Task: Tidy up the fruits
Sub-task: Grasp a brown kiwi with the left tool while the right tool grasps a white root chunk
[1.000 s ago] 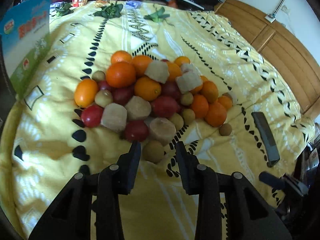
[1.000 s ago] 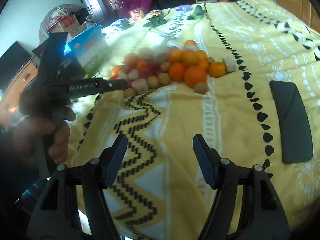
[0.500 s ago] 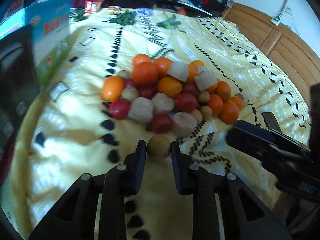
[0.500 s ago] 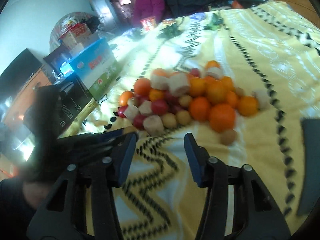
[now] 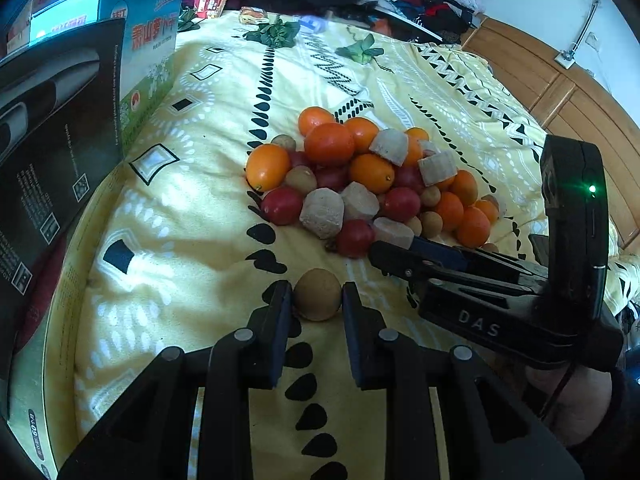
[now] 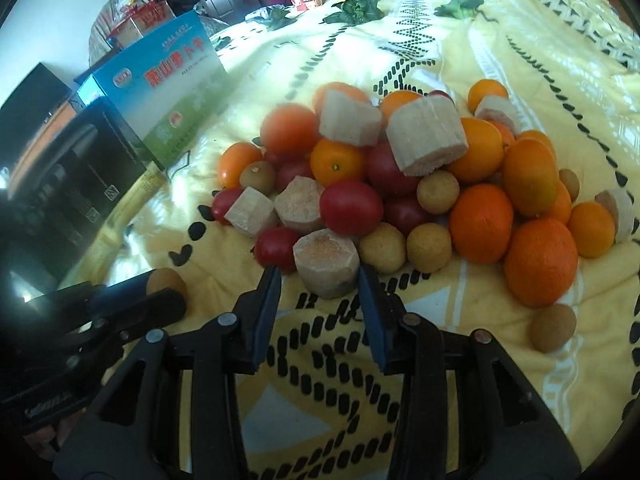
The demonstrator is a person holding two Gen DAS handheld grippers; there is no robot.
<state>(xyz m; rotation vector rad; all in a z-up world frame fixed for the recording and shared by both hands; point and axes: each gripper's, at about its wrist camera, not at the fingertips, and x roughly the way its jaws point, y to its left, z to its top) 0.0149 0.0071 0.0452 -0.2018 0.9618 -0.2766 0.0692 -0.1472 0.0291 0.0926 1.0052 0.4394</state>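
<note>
1. Far left: black box (image 5: pixel 52 152) and blue carton (image 6: pixel 168 88) stand at the blanket's edge, clear of the fruit. Likely no part of the sort.
2. Your left gripper (image 5: pixel 316 304) has its fingers pressed onto a small brown longan (image 5: pixel 318 294), one pad per side. It sits apart from the pile (image 5: pixel 360 184), near the blanket (image 5: pixel 180 264); can't tell if it's lifted or resting. Held off to the side prob. because you're starting a separate group there.
3. Centre: the rest of the fruit is one mixed heap w/ oranges, cherry tomatoes, more longans and pale cut chunks (sugarcane, I'd guess). Sorting looks barely begun.
4. Your right gripper (image 6: pixel 318 286) has its fingers spread, straddling the nearest cut chunk (image 6: pixel 326 262) at the heap's front edge. Pads flank it; can't tell if they touch. Sensible pick: outermost piece, nothing stacked on it.
5. Right: one stray longan (image 6: pixel 554 328) lies alone past the big orange (image 6: pixel 540 262).
6. Risk: round fruit rolls on soft bedding, so close gently.
</note>
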